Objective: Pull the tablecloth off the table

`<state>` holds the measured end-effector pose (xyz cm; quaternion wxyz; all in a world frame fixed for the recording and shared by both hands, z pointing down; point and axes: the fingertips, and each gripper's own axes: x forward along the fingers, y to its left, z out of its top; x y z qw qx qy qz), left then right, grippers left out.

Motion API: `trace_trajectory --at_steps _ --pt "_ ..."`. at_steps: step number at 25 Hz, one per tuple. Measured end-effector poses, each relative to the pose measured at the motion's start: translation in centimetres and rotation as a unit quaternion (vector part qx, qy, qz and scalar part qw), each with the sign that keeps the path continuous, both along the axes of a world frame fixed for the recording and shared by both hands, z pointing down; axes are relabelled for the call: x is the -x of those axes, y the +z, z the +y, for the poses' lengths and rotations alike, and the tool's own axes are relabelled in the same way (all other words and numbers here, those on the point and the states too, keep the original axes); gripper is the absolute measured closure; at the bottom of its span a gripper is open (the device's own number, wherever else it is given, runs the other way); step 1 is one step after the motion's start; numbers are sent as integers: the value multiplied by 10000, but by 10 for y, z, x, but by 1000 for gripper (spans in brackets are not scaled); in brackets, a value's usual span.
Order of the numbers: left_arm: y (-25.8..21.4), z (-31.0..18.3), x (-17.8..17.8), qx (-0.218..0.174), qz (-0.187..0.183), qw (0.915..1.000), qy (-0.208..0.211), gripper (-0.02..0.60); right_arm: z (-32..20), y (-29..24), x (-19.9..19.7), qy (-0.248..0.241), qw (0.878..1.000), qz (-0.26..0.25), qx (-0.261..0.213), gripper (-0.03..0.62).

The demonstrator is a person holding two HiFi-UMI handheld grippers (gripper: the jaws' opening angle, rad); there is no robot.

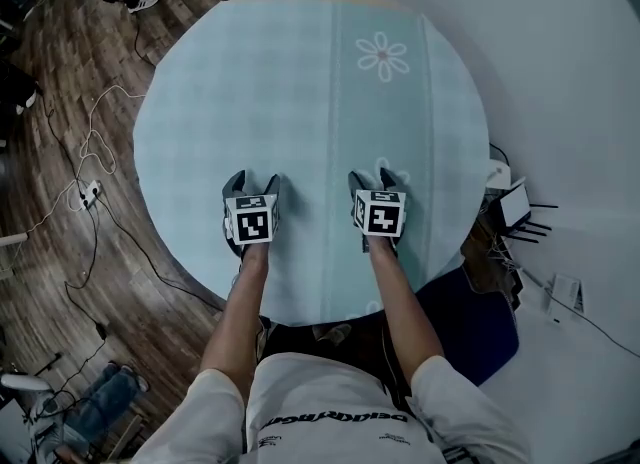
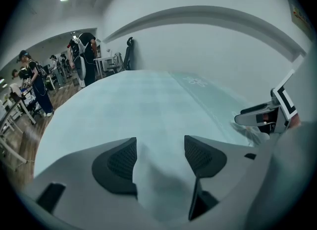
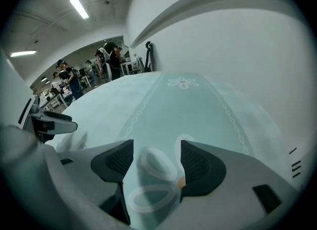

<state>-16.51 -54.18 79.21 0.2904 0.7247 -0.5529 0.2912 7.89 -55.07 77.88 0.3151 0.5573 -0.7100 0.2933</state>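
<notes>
A pale blue-green tablecloth [image 1: 300,82] with a white daisy print [image 1: 382,56] covers the round table. Both grippers hover low over its near part, side by side. My left gripper [image 1: 253,184] is open; in the left gripper view [image 2: 159,149] a small raised fold of cloth [image 2: 148,174] lies between the pads, which stand apart from it. My right gripper [image 1: 378,180] is open too; in the right gripper view [image 3: 156,152] a printed daisy [image 3: 157,163] on the cloth [image 3: 168,105] sits between its spread pads. Neither gripper holds anything.
Wooden floor with loose cables [image 1: 90,152] and a power strip [image 1: 88,192] lies left of the table. A white device with antennas [image 1: 515,207] and a dark blue seat [image 1: 475,317] sit at the right, by the white wall. People stand far off [image 2: 34,85].
</notes>
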Motion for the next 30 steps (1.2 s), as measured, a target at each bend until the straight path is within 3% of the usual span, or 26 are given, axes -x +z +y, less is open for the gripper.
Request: trace_trajectory --at_steps 7,11,19,24,30 --pt "29 -3 1 276 -21 9996 104 272 -3 20 -8 65 9998 154 67 301" --pt "34 -3 2 204 -164 9995 152 272 -4 20 -9 145 9995 133 -255 303" --pt "31 -2 -3 30 -162 9998 143 304 -4 20 -11 171 9996 187 -152 319" --pt "31 2 -12 36 -164 9998 139 379 -2 20 -11 162 9996 200 -75 338" --pt "25 5 -27 81 -102 9995 283 476 1 20 -18 204 9997 144 -41 457"
